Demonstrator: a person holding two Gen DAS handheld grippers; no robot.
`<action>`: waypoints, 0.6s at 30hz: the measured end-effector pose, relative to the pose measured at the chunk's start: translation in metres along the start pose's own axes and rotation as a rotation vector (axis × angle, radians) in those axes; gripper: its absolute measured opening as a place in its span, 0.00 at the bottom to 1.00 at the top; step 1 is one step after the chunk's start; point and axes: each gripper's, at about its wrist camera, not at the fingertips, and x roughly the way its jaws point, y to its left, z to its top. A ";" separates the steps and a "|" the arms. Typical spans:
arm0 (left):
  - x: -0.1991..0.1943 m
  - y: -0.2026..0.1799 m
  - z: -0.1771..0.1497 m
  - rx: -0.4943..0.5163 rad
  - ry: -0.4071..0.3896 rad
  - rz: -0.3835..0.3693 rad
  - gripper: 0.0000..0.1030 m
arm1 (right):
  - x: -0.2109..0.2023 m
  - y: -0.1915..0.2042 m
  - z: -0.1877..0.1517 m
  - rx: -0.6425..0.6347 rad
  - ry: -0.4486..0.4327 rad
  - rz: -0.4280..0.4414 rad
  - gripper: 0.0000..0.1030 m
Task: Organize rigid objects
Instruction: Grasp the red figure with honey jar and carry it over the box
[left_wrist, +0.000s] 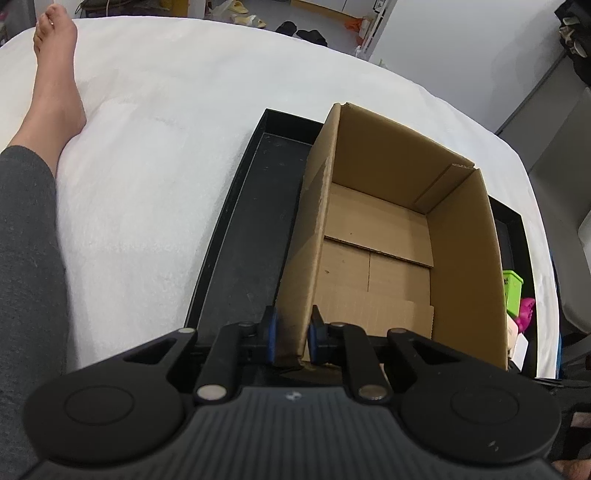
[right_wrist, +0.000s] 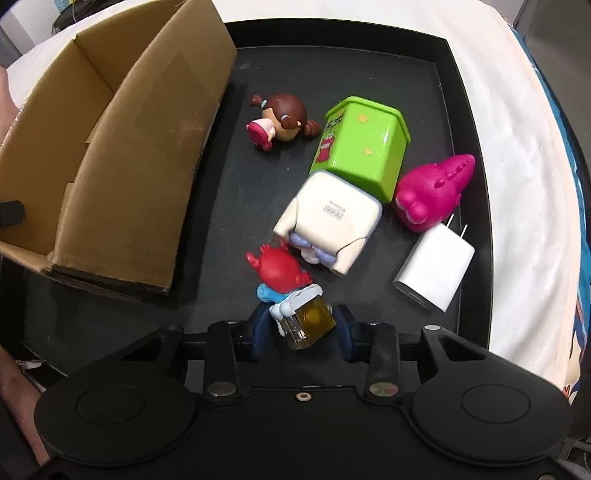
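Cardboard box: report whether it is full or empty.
Empty: the cardboard box shows only bare floor flaps; the toys lie outside on the black tray.

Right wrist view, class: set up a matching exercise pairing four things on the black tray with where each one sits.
Things:
1. green container
2. white charger
3. brown-haired doll
4. red-headed figure

Places:
A. between the fingers of the right claw
B. nearest the cardboard box
C. near the right rim, prongs pointing away
D. resting against the cream toy

Pairs: 1-D, 2-C, 3-B, 4-A
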 end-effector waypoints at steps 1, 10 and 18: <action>0.000 0.000 0.000 0.004 0.001 -0.002 0.15 | -0.001 -0.003 -0.001 0.018 0.002 0.022 0.36; -0.001 0.000 -0.005 0.015 0.007 -0.007 0.14 | -0.025 -0.017 -0.008 0.090 -0.048 0.084 0.35; -0.001 0.001 -0.007 0.013 0.007 -0.011 0.15 | -0.050 -0.035 0.003 0.125 -0.100 0.125 0.35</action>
